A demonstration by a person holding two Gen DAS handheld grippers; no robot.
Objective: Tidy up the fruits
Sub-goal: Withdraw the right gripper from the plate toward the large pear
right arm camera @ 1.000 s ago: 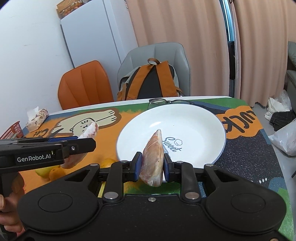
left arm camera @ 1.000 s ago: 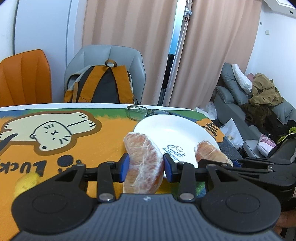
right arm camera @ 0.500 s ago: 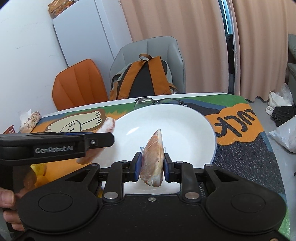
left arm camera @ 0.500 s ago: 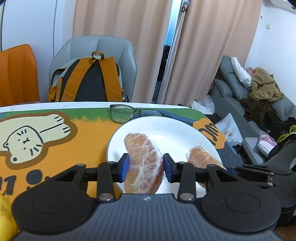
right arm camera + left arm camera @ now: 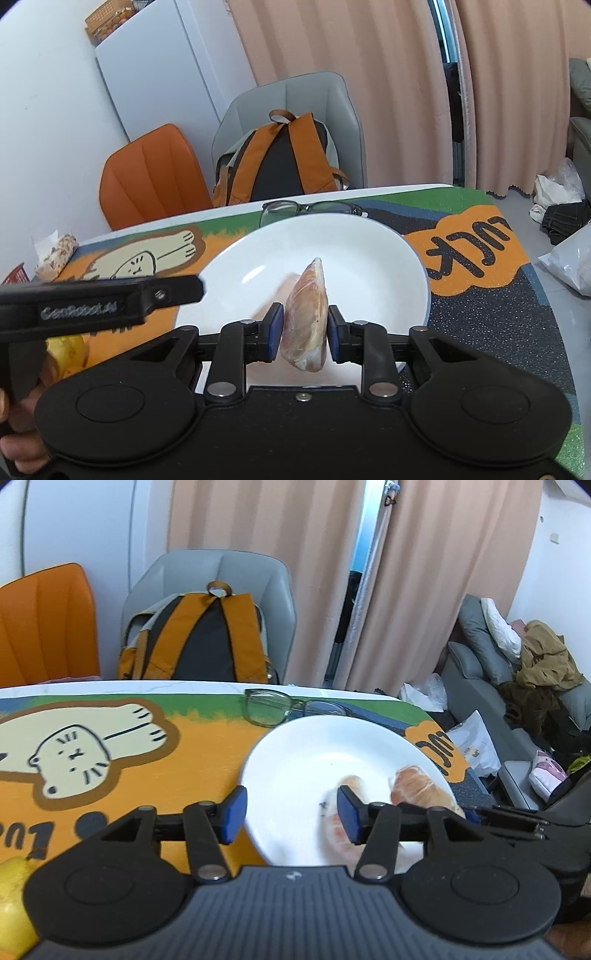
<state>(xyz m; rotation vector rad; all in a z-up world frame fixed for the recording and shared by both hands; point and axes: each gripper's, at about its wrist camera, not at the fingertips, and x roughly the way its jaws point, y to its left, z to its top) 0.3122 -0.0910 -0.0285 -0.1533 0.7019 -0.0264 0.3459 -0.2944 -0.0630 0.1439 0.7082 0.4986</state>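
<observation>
A white plate (image 5: pixel 295 760) lies on the cartoon table mat; it also shows in the right wrist view (image 5: pixel 369 251). My left gripper (image 5: pixel 292 814) is open and empty over the plate's left edge. A peeled grapefruit segment (image 5: pixel 343 834) lies on the plate, partly behind the left gripper's right finger; in the right wrist view (image 5: pixel 286 291) it is mostly hidden. My right gripper (image 5: pixel 305 329) is shut on a second grapefruit segment (image 5: pixel 306 321), held upright above the plate. That segment shows in the left wrist view (image 5: pixel 421 790).
Glasses (image 5: pixel 284 710) lie just beyond the plate. A yellow fruit (image 5: pixel 11 904) sits at the near left, peel pieces (image 5: pixel 66 349) beside it. A wrapped snack (image 5: pixel 57 254) lies at the far left. A backpack (image 5: pixel 199 638) rests on the grey chair (image 5: pixel 221 576).
My left gripper has opened and let go of its grapefruit segment, which now lies on the plate. The left gripper has shifted left. The right gripper still holds its segment over the plate.
</observation>
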